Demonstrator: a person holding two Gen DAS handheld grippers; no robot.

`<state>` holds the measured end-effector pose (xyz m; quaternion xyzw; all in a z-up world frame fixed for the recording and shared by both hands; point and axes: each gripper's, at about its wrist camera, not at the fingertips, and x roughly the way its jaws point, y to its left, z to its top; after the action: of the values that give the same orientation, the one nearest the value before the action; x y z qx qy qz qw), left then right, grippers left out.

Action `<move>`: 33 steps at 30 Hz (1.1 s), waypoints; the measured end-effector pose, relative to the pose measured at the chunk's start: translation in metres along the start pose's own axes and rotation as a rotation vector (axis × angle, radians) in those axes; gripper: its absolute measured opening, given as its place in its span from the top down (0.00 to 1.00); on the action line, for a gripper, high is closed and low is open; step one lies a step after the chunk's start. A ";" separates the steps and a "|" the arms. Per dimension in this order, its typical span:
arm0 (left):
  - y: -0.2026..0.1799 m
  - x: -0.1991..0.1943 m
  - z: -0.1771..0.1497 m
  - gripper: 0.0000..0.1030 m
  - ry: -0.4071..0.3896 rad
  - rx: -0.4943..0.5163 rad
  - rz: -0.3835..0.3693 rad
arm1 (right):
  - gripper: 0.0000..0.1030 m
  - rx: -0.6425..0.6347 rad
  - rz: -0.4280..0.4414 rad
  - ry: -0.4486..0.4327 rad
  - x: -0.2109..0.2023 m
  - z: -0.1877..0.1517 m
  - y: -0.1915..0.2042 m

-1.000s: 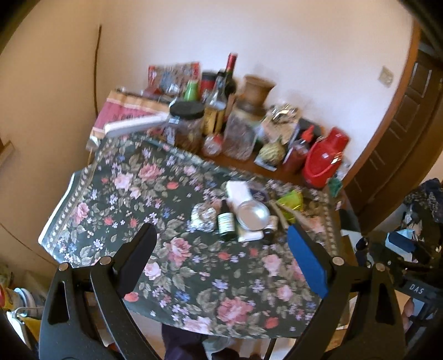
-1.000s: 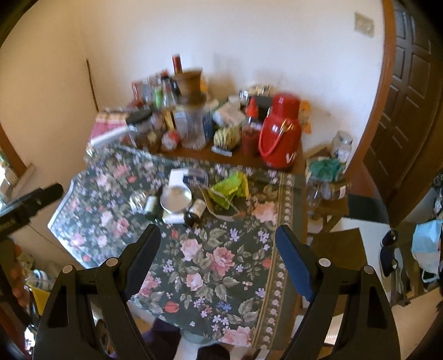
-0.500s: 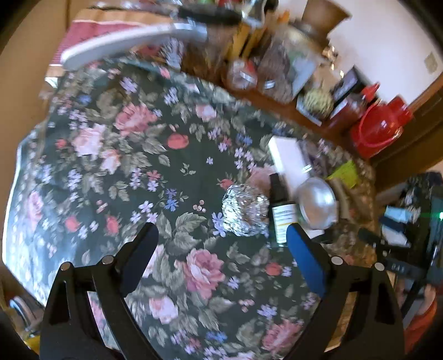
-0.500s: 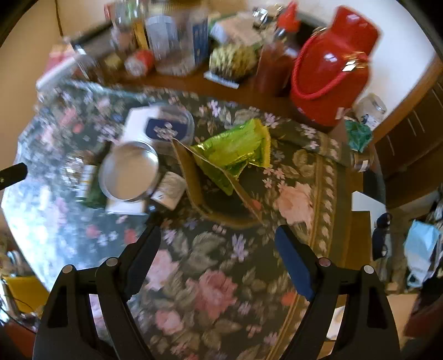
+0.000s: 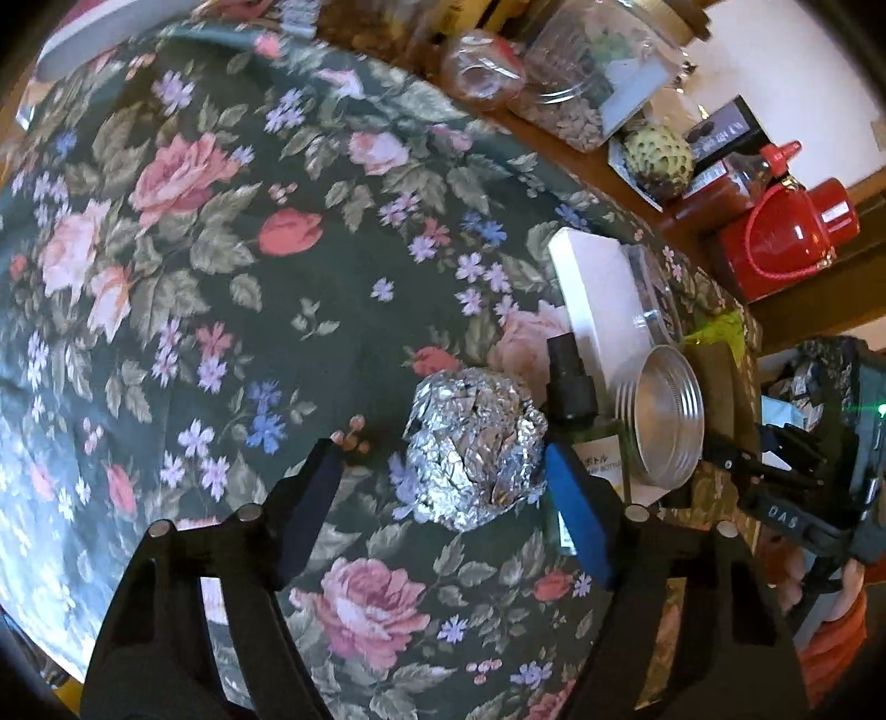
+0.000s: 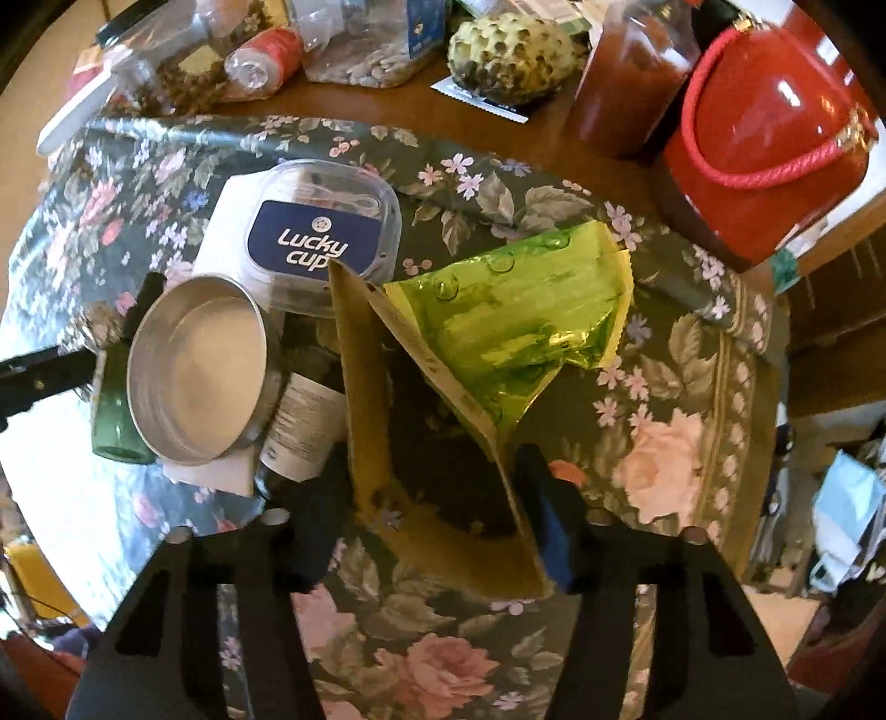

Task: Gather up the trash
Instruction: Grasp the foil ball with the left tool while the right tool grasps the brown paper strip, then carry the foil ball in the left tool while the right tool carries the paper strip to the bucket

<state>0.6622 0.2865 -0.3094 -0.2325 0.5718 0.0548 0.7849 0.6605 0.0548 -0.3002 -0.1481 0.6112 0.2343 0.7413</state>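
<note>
A crumpled foil ball lies on the floral tablecloth. My left gripper is open, its fingers on either side of the ball, not closed on it. A bent piece of brown cardboard stands on the cloth with a green foil wrapper leaning on it. My right gripper is open, its fingers on either side of the cardboard's near end. A dark green bottle, a metal lid and a clear "Lucky cup" tub lie between the two.
A red jug, a sauce bottle, a custard apple and jars crowd the wooden table behind the cloth. A white box lies under the tub. My right gripper shows at the right edge of the left wrist view.
Both grippers have moved down and forward toward the table. The left one now straddles the foil ball, the right one the cardboard. Both stay open.
</note>
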 end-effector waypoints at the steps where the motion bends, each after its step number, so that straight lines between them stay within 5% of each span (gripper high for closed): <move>1: -0.003 0.001 0.000 0.35 0.000 0.008 -0.002 | 0.61 0.018 0.016 -0.005 -0.002 -0.002 -0.003; 4: -0.009 0.005 0.001 0.55 0.020 0.023 -0.049 | 0.77 0.040 0.038 -0.022 -0.008 0.001 -0.009; 16: -0.021 -0.022 -0.011 0.59 -0.052 0.013 0.013 | 0.86 0.100 0.120 -0.159 -0.075 -0.032 -0.030; 23: -0.055 -0.082 -0.027 0.59 -0.205 0.042 0.034 | 0.86 0.176 0.181 -0.273 -0.115 -0.052 -0.043; 33: -0.142 -0.184 -0.087 0.59 -0.503 0.088 -0.036 | 0.86 0.159 0.102 -0.517 -0.200 -0.107 -0.058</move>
<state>0.5733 0.1567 -0.1176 -0.1873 0.3562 0.0722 0.9126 0.5728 -0.0817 -0.1310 0.0062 0.4248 0.2529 0.8692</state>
